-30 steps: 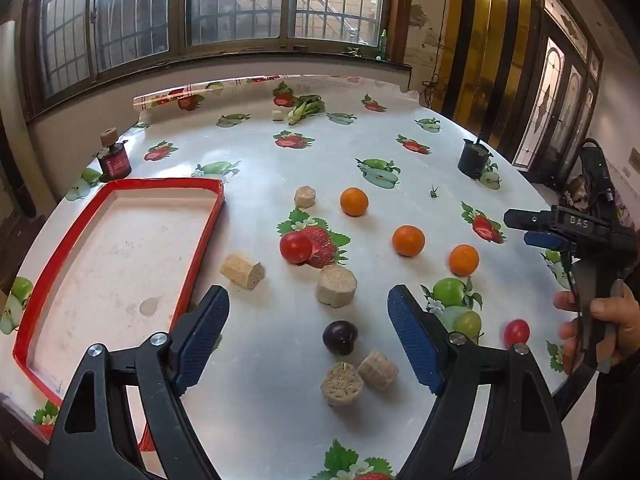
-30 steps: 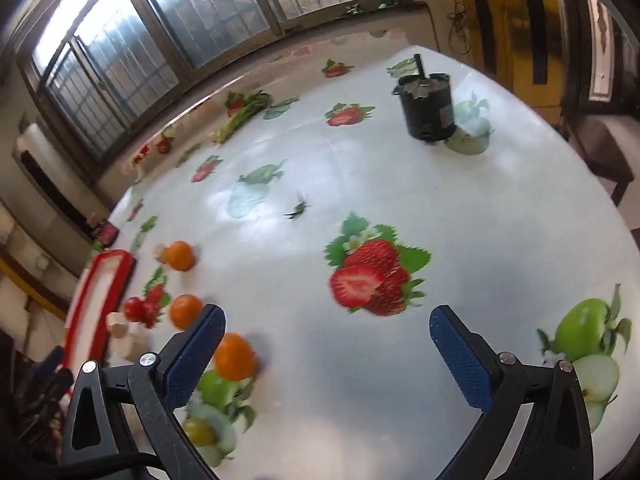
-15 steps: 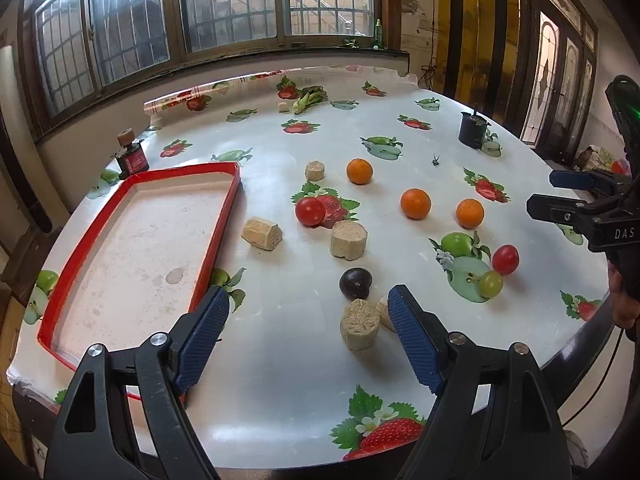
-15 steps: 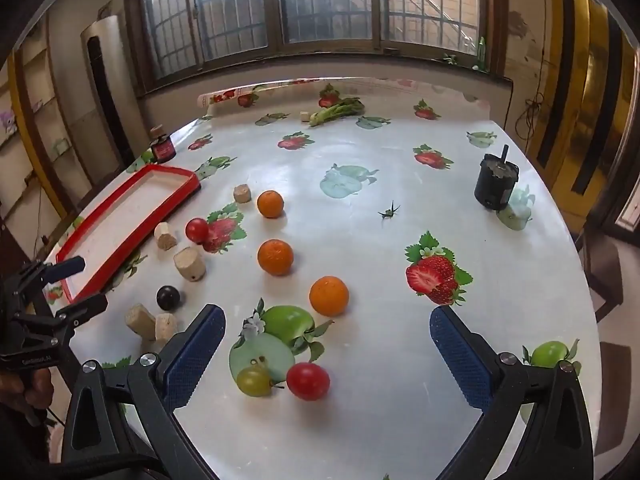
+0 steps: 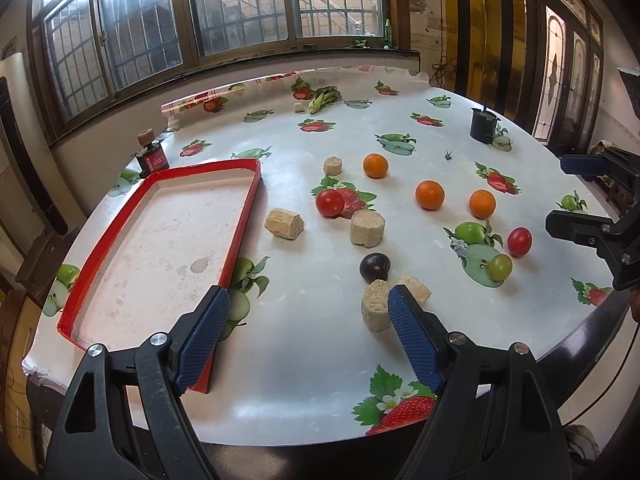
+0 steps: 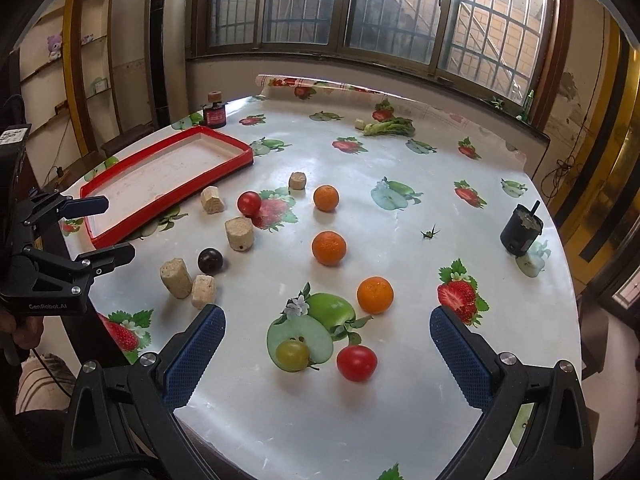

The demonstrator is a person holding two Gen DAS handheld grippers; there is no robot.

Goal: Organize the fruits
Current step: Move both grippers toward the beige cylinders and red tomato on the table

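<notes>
Loose fruit lies on the fruit-print tablecloth: three oranges [image 5: 429, 195] [image 6: 375, 295], two red tomatoes [image 5: 329, 202] [image 6: 356, 363], a green tomato [image 6: 292, 355] and a dark plum [image 5: 374, 267] [image 6: 210, 261]. An empty red tray [image 5: 236, 232] [image 6: 232, 142] sits to the left. My left gripper [image 5: 308, 336] is open, held above the table's near edge between the tray corner and the plum. My right gripper [image 6: 326, 354] is open above the near edge, with the green and red tomatoes between its fingers but lower down.
Several beige cork-like cylinders [image 5: 367, 227] [image 6: 176, 278] lie among the fruit. A black pot [image 5: 484, 125] [image 6: 521, 230] stands at the right, a small red jar [image 5: 151, 155] behind the tray, and leafy greens [image 6: 390, 127] near the windowed far edge.
Both grippers have pulled back and up from the table, so each view now takes in the whole table. The right view swung left from the strawberry print. Nothing was picked up.
</notes>
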